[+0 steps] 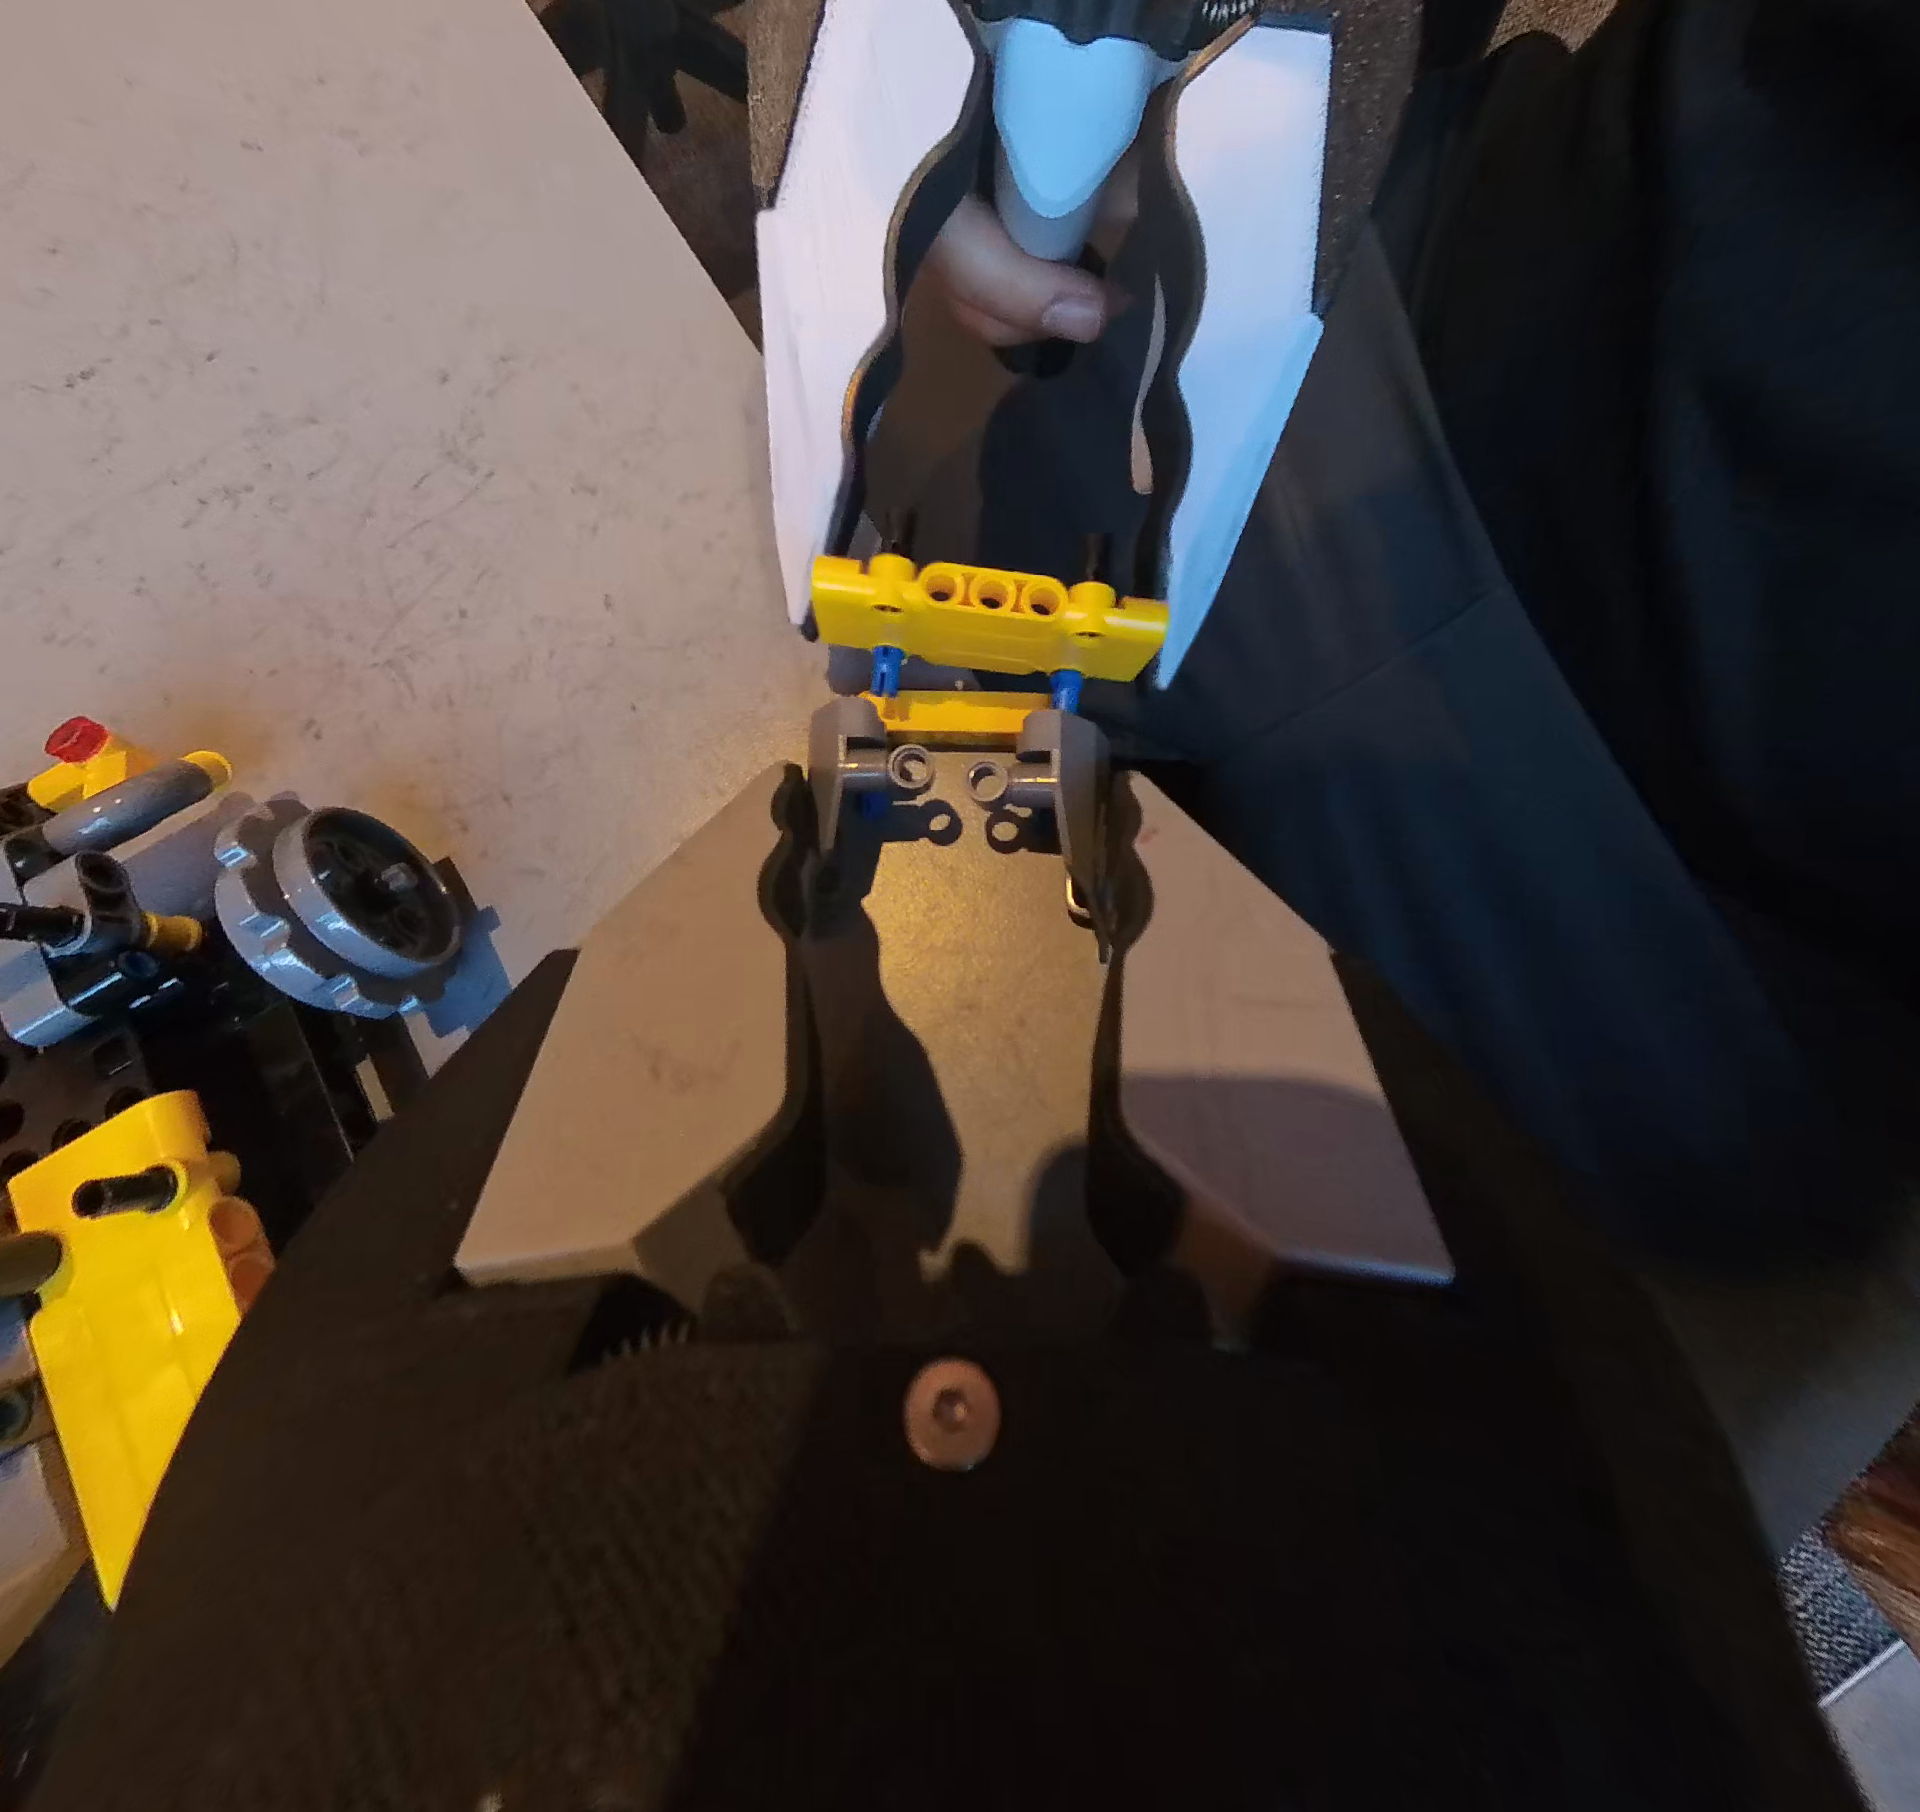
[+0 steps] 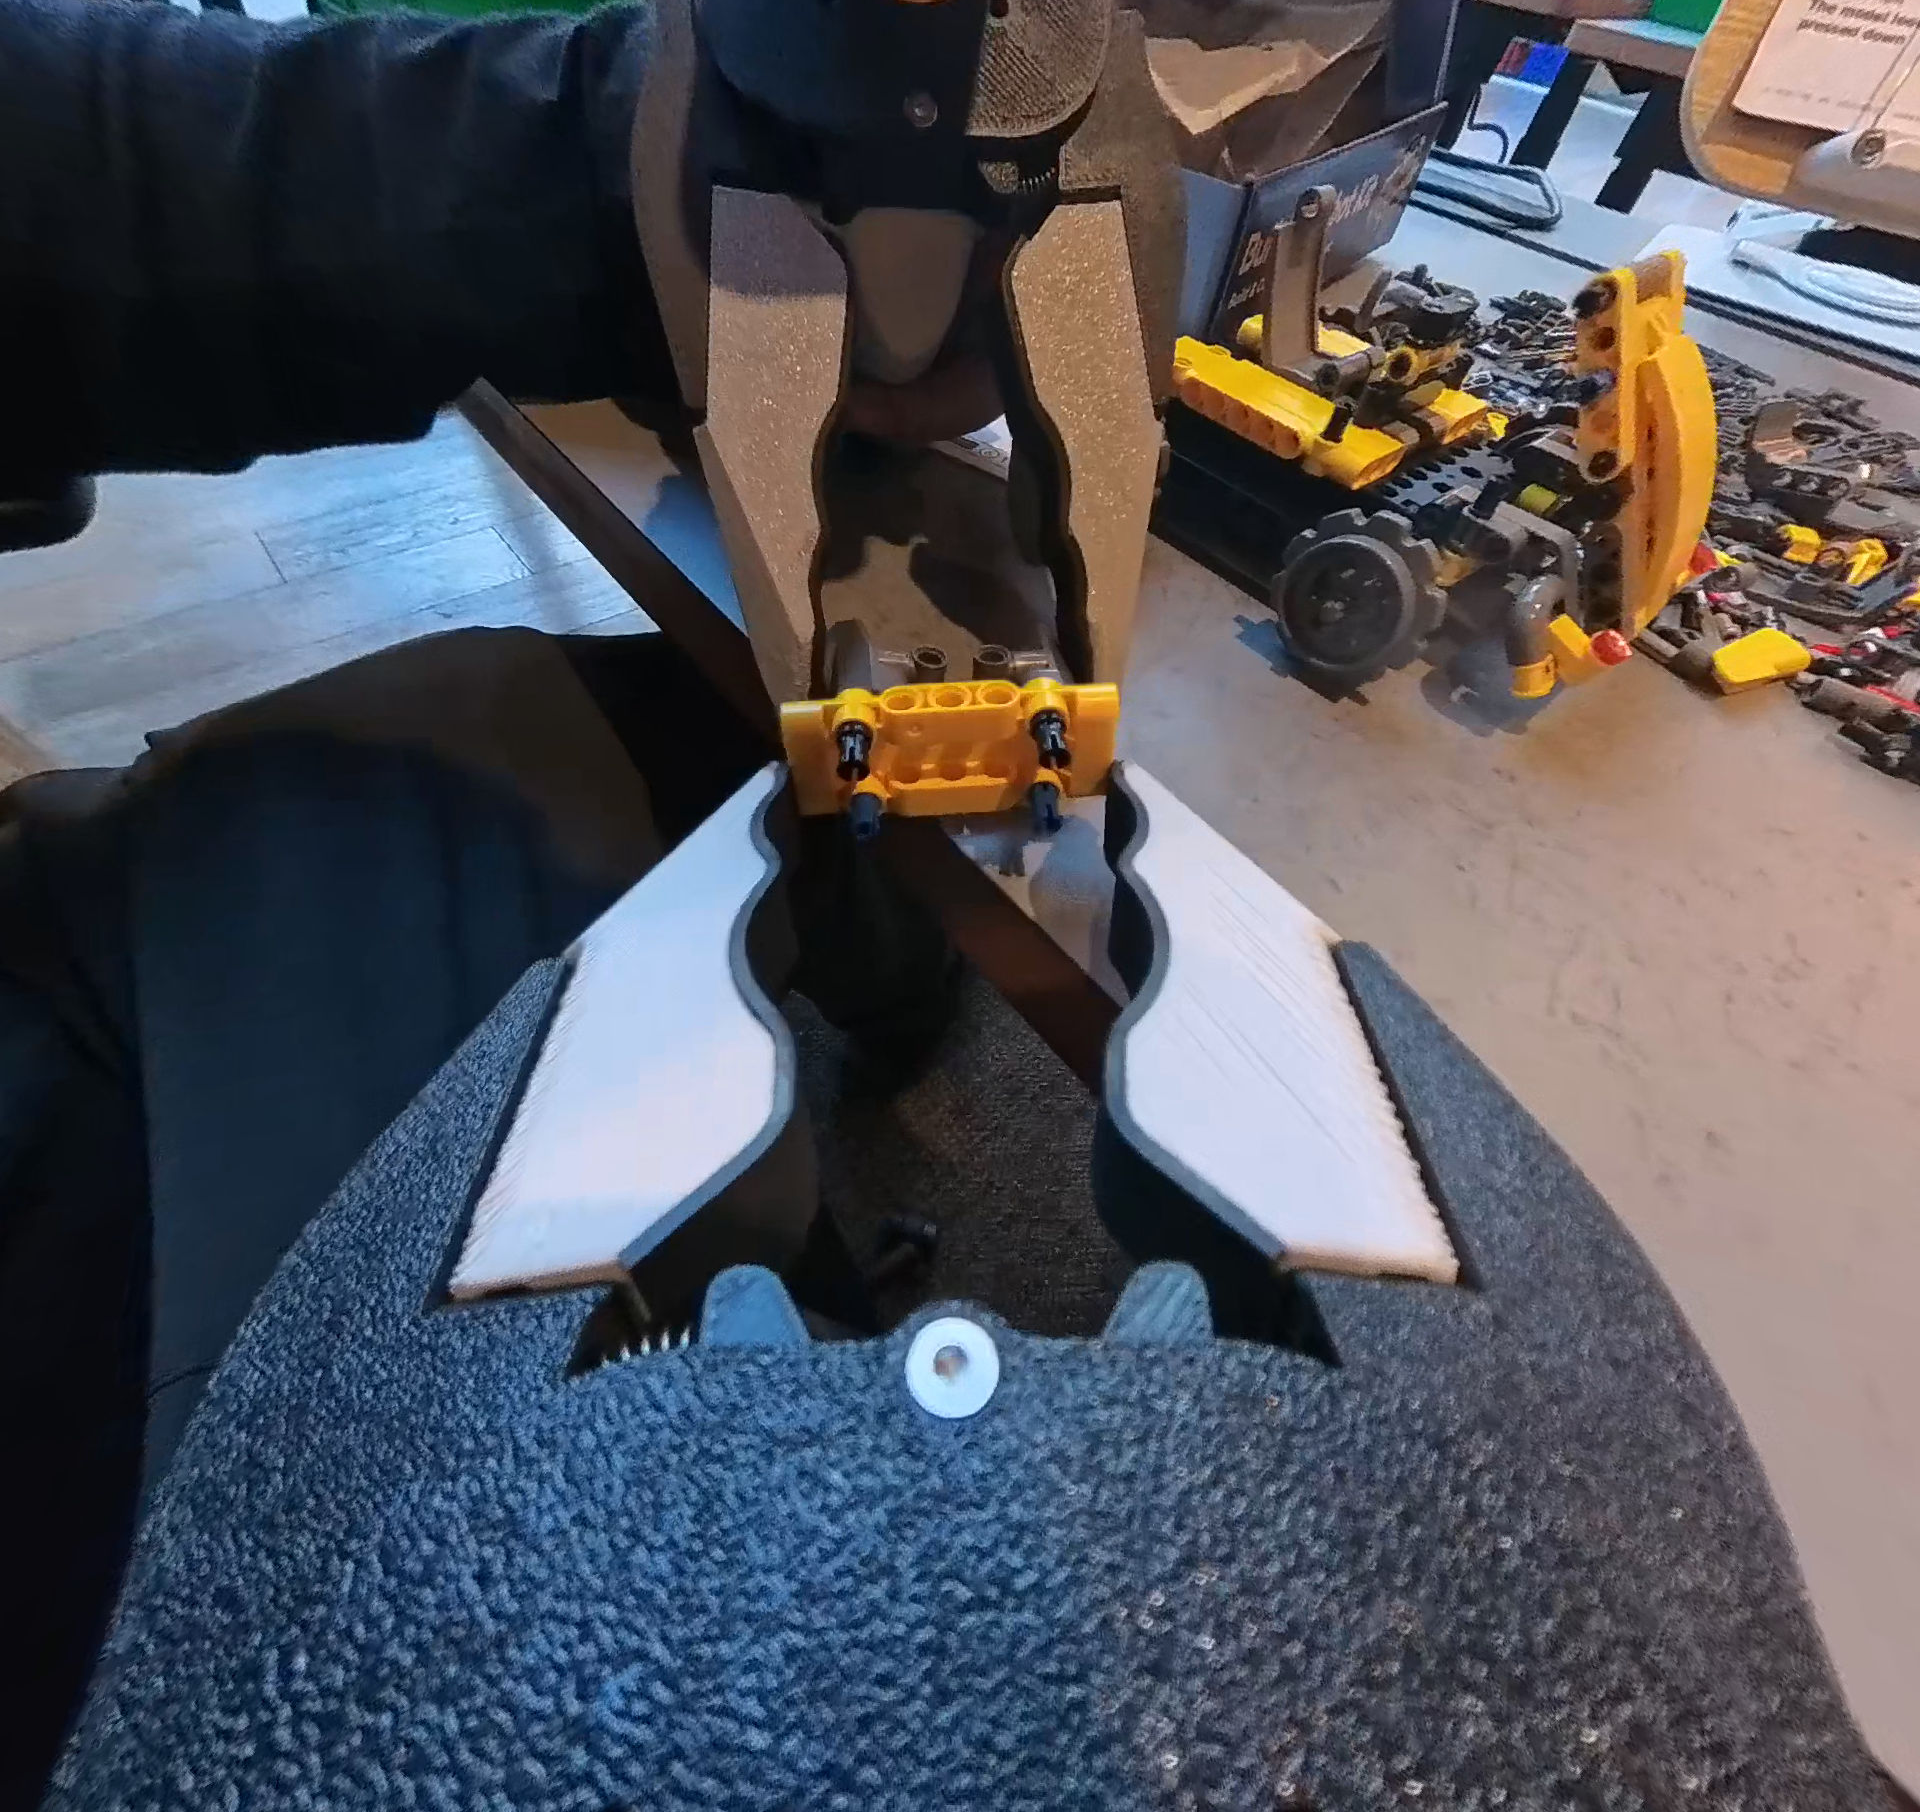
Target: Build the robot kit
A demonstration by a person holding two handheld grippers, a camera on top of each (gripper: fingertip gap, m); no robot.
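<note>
My left gripper, with dark grey fingers, is shut on a small grey connector piece that has a flat yellow part on its far side. My right gripper, with white fingers, is shut on a yellow frame piece with three holes and black pins sticking out towards the camera. The two grippers face each other tip to tip just off the table's edge. Blue pins bridge the gap between the yellow frame and the grey piece. The right gripper shows at the top of the left wrist view, and the left gripper at the top of the right wrist view.
A partly built yellow, black and grey brick vehicle with a toothed grey wheel stands on the pale table. Many loose parts lie to its right. A dark box stands behind it. A person's dark sleeve and lap are close by. The tips of both grippers are at nearly the same place.
</note>
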